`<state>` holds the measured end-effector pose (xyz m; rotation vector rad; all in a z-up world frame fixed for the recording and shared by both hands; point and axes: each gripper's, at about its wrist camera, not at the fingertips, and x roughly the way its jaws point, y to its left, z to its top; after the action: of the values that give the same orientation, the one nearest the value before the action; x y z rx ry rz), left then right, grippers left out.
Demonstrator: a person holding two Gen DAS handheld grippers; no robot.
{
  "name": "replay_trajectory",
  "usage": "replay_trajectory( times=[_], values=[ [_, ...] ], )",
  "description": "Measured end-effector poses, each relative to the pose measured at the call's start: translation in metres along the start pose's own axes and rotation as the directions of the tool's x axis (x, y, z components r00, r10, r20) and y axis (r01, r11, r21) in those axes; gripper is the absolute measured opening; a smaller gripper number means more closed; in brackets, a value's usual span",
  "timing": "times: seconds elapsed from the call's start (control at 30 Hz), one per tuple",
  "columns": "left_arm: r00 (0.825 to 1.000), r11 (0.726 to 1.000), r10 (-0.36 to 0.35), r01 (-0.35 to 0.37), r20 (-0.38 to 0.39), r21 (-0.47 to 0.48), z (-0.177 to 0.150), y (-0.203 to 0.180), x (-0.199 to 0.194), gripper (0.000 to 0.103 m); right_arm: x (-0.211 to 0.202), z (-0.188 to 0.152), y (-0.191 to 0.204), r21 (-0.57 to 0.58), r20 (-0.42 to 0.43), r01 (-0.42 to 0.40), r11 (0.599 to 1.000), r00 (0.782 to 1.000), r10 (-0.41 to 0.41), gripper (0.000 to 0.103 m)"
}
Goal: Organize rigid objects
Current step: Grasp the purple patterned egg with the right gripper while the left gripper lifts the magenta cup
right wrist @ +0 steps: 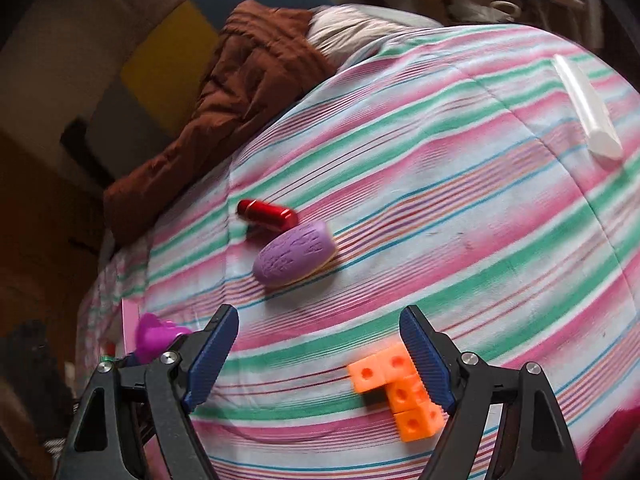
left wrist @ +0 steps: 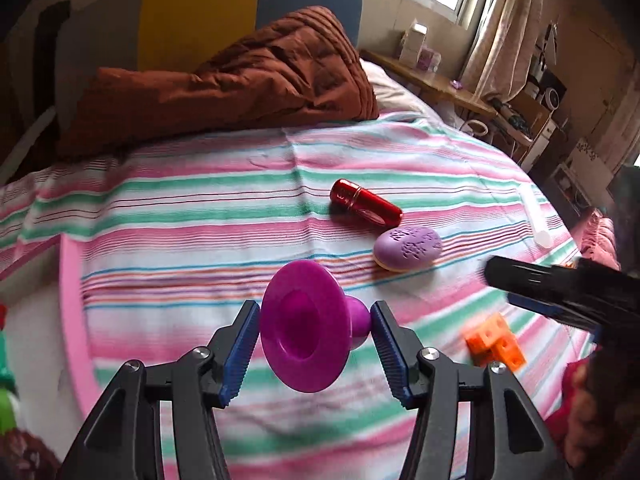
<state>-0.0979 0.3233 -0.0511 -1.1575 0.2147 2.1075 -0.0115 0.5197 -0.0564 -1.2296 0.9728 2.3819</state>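
Left tool (left wrist: 314,344) clamped on magenta funnel-shaped piece (left wrist: 304,332) above striped bed (left wrist: 200,208), right tool (right wrist: 320,360) spread wide, empty, orange cube cluster (right wrist: 400,392) at its right finger, red cylinder (right wrist: 267,213) beside purple oval (right wrist: 294,254), white tube (right wrist: 586,110) far off

You have five loose items on the striped bedspread (right wrist: 460,184): one magenta flared plastic piece (left wrist: 298,334), one red metal cylinder (left wrist: 365,202), one purple oval with an embossed top (left wrist: 408,248), one cluster of orange cubes (right wrist: 400,394) and one white tube (right wrist: 586,112). Behind them you have one brown quilt (left wrist: 224,80) and one pale pillow (right wrist: 352,26).
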Motion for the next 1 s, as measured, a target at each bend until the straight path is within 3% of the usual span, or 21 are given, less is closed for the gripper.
replay_trajectory(
  times=[0.17,0.4,0.5,0.83,1.0],
  values=[
    [0.999,1.0,-0.005,0.005,0.045,0.005,-0.008,-0.002,-0.03,0.057,0.029,0.018,0.029,-0.15,-0.049,0.074,0.986,0.995,-0.082,0.09],
    [0.995,0.999,0.042,-0.042,0.094,-0.002,-0.019,0.007,-0.067,0.057,0.092,0.039,0.05,-0.304,-0.136,0.184,0.935,0.963,-0.233,0.091],
    [0.992,0.998,0.065,-0.063,0.112,-0.023,-0.022,0.016,-0.081,0.057,0.102,0.031,0.057,-0.38,-0.111,0.232,0.896,0.95,-0.293,0.077],
    [0.972,0.984,0.175,-0.168,0.156,-0.059,-0.042,0.037,-0.118,0.057,0.073,-0.034,0.062,-0.502,-0.142,0.146,0.852,0.958,-0.248,0.077],
    [0.963,0.977,0.212,-0.202,0.164,-0.075,-0.056,0.048,-0.133,0.057,0.059,-0.067,0.064,-0.557,-0.114,0.123,0.821,0.968,-0.222,0.077]
  ],
)
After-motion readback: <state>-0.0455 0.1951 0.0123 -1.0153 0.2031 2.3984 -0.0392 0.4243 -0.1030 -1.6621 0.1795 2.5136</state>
